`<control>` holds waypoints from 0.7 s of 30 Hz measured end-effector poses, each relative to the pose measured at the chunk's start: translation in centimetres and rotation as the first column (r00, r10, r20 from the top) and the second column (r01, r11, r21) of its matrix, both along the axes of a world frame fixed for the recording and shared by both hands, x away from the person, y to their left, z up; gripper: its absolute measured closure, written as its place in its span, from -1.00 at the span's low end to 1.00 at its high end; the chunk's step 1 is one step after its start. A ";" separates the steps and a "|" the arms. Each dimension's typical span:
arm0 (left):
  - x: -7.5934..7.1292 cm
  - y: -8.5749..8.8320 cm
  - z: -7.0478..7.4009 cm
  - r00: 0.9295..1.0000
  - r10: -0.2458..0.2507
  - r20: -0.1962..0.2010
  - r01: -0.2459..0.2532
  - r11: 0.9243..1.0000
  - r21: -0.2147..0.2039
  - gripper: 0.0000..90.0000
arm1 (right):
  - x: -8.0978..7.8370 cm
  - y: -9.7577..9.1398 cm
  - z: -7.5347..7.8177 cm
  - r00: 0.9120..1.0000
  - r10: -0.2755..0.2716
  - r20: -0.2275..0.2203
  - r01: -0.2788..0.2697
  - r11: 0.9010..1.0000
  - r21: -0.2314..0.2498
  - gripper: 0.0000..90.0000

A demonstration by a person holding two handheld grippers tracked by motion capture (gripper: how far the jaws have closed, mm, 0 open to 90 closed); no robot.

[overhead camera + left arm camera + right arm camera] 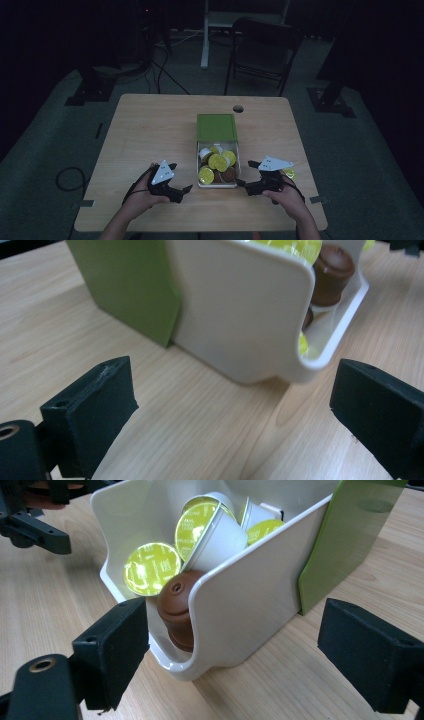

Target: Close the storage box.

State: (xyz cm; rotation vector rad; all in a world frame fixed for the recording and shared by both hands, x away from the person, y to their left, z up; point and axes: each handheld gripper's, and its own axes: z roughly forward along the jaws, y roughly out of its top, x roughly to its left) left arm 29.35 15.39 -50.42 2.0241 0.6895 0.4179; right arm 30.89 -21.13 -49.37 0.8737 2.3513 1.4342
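Flanking the white tray (218,184) of coffee capsules, both grippers rest low at the near edge of the table (150,125), and neither has hold of anything. The left gripper (181,179) has its jaws spread wide, pointing toward three o'clock at the tray's left wall; in the left gripper view that wall (240,315) stands just ahead of the open jaws, with bare wood between. The right gripper (246,173) mirrors it, jaws wide apart and aimed toward nine o'clock, and its own view looks into the tray's open front, where yellow-lidded capsules (152,569) are heaped over a brown capsule (179,605).

The tray sits at the table's middle, slid out toward six o'clock from the green sleeve (216,127) lying at its twelve o'clock end. A loose yellow capsule (289,174) lies on the wood just beyond the right hand, at about three o'clock from the tray.

This looks like the approach before a grasp, most likely steadying or taking the tray. The next move calls for either gripper to close the short gap and straddle a thin wall squarely, without nudging the tray or tipping the pile.

Both hands (145,199) come in from six o'clock, forearms angled inward, wrists level, palms wrapped around the gripper bodies.
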 end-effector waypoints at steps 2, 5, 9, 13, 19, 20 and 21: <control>0.2 -0.3 0.1 1.000 -0.003 0.005 0.003 1.000 -0.012 -0.90 | 0.1 0.0 0.0 1.000 0.003 0.002 -0.003 1.000 0.004 -0.72; 0.5 -0.9 0.3 1.000 -0.011 0.012 0.011 1.000 -0.021 -0.90 | 0.2 0.0 0.0 1.000 0.003 -0.002 -0.003 1.000 0.009 -0.72; 0.9 -1.2 0.5 1.000 0.005 0.029 -0.004 0.999 -0.033 -0.90 | 0.5 -0.1 -0.2 1.000 -0.003 -0.001 0.003 1.000 0.012 -0.72; 1.4 -1.2 0.6 0.999 0.019 0.038 -0.017 0.999 -0.038 -0.90 | 0.7 -0.2 -0.4 1.000 -0.014 -0.006 0.014 1.000 0.013 -0.72; 1.7 -1.7 0.7 0.999 0.006 0.043 -0.005 0.999 -0.045 -0.90 | 1.0 -0.2 -0.6 1.000 -0.021 -0.004 0.021 1.000 0.005 -0.72; 1.7 -1.8 0.7 0.999 0.004 0.044 -0.002 0.999 -0.043 -0.90 | 1.0 -0.2 -0.7 1.000 -0.024 -0.003 0.024 1.000 0.000 -0.72; 1.8 -1.9 0.7 0.999 0.002 0.046 -0.001 0.999 -0.036 -0.90 | 1.1 -0.2 -0.7 1.000 -0.026 -0.003 0.026 1.000 -0.003 -0.72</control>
